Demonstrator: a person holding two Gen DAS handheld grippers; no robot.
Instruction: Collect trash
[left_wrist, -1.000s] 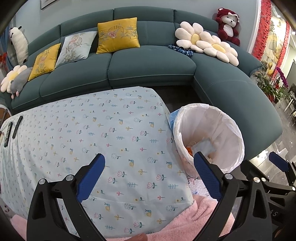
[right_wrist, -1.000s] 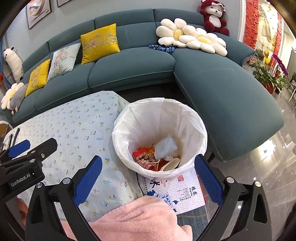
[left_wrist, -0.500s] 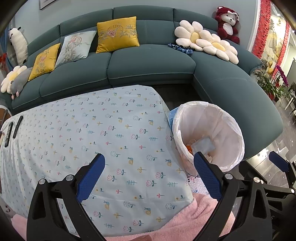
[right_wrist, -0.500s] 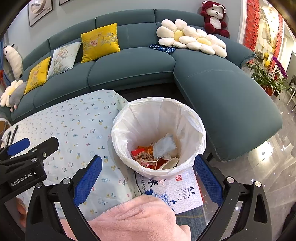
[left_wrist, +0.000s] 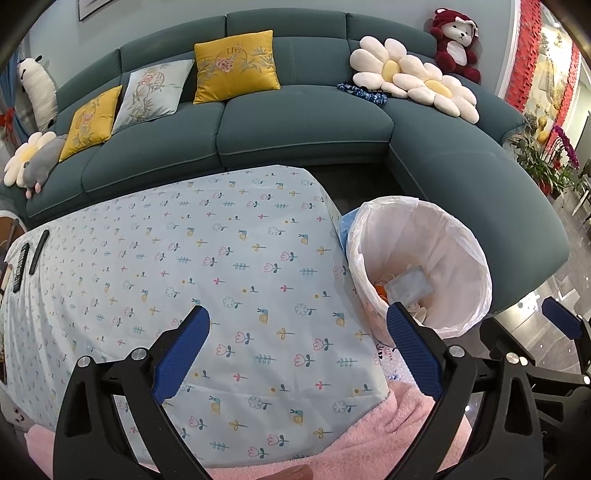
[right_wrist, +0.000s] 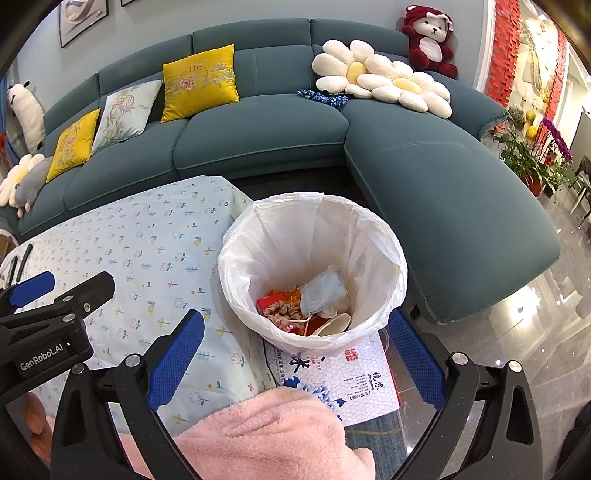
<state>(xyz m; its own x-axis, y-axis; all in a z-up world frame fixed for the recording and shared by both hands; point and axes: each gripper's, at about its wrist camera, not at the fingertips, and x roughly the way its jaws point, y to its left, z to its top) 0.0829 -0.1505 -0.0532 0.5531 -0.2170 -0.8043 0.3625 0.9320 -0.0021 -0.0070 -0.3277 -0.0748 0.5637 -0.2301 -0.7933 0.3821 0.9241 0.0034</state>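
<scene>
A bin lined with a white bag stands at the right end of the table; it also shows in the left wrist view. Inside lie a pale blue face mask, a red wrapper, orange scraps and a white shell-like piece. My right gripper is open and empty, held over the bin's near rim. My left gripper is open and empty, above the flowered tablecloth left of the bin.
A teal sectional sofa with cushions and plush toys curves behind and to the right. Two remotes lie at the table's far left. A printed white box sits under the bin. A pink fuzzy sleeve fills the bottom.
Both views have shifted slightly; the bin sits a little lower and nearer in the frames. Both grippers stay open and empty.
</scene>
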